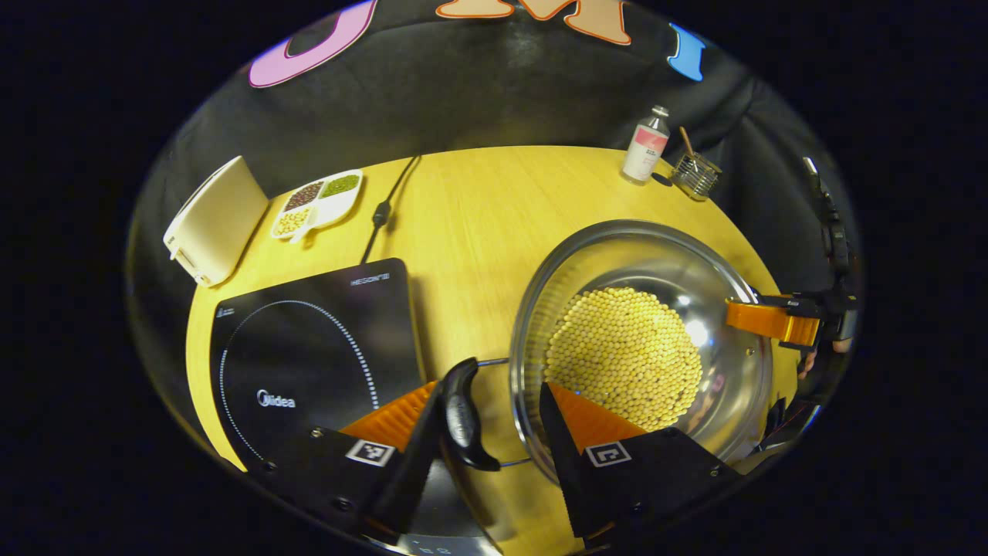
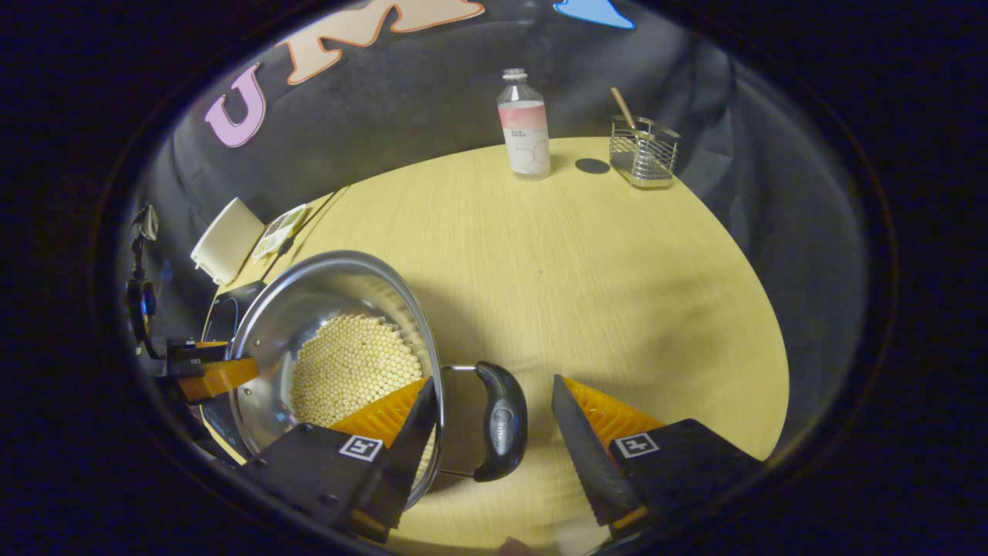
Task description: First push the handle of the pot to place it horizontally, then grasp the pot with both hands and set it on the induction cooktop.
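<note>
We saw a round wooden table (image 2: pixel 587 278); behind it, black cloth wall (image 2: pixel 432 116), dim booth lighting.

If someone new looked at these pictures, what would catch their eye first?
The steel pot of pale beans in the middle of the yellow table, each open gripper straddling one of its black handles. Next, the induction cooktop just left of the pot.

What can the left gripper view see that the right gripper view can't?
Left gripper view's own: the dotted white ring on the black induction cooktop and the pot's black handle beside it. Right gripper view's own: the opposite black handle, over bare wooden table. Both share the steel pot of yellow beans, clear pink-labelled bottle and wire basket.
</note>
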Demonstrator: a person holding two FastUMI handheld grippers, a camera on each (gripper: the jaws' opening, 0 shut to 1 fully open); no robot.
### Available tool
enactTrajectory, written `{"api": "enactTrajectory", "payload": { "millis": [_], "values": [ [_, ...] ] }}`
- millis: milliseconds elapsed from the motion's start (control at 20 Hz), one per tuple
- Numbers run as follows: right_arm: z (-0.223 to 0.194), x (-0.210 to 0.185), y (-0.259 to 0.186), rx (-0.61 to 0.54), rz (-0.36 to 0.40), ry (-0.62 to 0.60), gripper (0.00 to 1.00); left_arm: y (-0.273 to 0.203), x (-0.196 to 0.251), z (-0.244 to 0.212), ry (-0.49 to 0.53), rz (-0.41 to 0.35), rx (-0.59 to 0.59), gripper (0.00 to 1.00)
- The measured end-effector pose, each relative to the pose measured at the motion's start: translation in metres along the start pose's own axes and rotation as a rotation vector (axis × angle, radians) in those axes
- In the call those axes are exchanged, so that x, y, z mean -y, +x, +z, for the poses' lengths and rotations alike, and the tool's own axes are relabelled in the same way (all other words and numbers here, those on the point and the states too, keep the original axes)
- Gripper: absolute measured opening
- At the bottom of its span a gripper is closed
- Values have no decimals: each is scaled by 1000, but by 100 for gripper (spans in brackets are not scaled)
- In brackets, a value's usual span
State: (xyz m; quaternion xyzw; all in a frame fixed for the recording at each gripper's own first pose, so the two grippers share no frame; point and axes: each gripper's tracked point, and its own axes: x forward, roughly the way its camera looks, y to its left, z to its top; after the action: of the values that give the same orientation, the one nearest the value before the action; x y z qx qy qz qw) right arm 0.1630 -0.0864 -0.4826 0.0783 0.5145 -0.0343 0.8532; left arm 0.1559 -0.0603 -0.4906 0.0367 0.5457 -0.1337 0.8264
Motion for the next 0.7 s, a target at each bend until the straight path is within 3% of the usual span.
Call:
{"api": "enactTrajectory", "payload": {
  "millis": [100, 150, 200, 300, 400, 550, 600, 700],
  "values": [
    [-3, 9, 3, -13, -10, 6, 89, 7, 3, -6, -1, -6, -38, 82],
    [-3, 12, 3, -16, -9, 22, 93, 9, 3, -10, -6, -11, -44, 75],
    [-4, 14, 5, -19, -3, 36, 89, 12, 3, -11, -21, -13, -48, 74],
    [-5, 13, 6, -27, 9, 45, 94, 16, 6, -7, -47, -12, -37, 71],
    [-8, 6, 9, -36, 25, 38, 84, 17, 6, -8, -59, -13, -39, 69],
    [-16, -2, 14, -63, 43, 15, 63, 19, 9, -9, -95, -36, -29, 67],
    [-16, -1, 16, -66, 47, 12, 59, 19, 10, -9, -98, -38, -28, 66],
    [-18, -2, 22, -74, 66, 45, 61, 20, 10, -10, -102, -40, -32, 65]
  ]
}}
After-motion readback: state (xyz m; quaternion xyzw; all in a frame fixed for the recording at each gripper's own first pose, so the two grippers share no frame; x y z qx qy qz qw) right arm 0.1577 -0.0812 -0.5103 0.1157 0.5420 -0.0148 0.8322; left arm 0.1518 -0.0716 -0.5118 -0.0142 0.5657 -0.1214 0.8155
